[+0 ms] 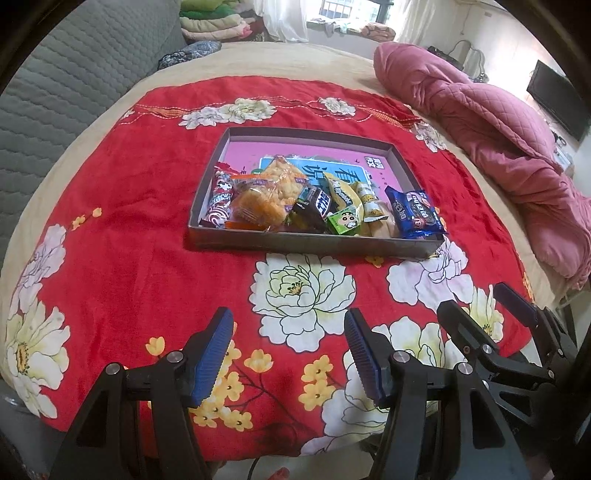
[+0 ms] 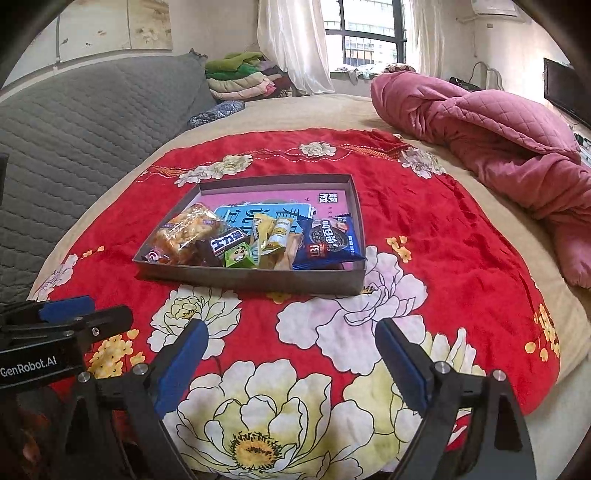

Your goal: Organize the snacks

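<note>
Snacks [image 1: 317,206] all lying inside the shallow box [image 1: 314,245]; none left on the bed. Both hand-held grippers, left [image 1: 290,356] and right [image 2: 291,363], hovering released, empty.

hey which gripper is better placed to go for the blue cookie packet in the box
Probably the right. The blue cookie packet lies at the box's right end, and the right gripper, open and empty, is on that side. The left gripper, also open, faces the box's middle.

You are in a home bedroom. A bed [image 2: 317,110] with a red floral blanket [image 2: 424,229] and pink quilt [image 2: 480,122] sits by a curtained window [image 2: 369,33]. Folded bedding [image 2: 240,79] is stacked behind.
</note>
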Motion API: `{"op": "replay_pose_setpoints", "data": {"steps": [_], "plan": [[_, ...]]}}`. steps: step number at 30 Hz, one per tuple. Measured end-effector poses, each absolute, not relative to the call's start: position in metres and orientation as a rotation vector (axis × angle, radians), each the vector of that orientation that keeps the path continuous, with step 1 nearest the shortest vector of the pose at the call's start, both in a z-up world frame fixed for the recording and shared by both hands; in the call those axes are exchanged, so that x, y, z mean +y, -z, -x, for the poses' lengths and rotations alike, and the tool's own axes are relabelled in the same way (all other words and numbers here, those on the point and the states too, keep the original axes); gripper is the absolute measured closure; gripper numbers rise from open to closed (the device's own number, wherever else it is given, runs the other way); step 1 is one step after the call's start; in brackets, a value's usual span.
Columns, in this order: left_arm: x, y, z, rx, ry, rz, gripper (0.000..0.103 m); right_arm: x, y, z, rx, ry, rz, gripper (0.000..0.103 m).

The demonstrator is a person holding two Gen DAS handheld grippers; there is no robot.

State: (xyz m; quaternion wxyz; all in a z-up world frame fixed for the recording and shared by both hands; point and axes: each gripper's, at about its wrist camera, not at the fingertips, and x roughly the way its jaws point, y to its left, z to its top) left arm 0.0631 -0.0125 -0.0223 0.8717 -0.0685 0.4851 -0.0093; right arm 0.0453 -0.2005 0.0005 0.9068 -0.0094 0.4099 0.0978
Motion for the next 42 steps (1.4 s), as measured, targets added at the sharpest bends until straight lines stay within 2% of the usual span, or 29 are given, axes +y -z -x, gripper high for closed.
{"op": "replay_pose_setpoints", "data": {"steps": [42], "plan": [[-0.0112, 0.0291, -0.0646, 1.013, 0.016, 0.15, 0.039, -0.2006, 0.001, -0.0464, 0.845, -0.208, 0.019, 0.011]]}}
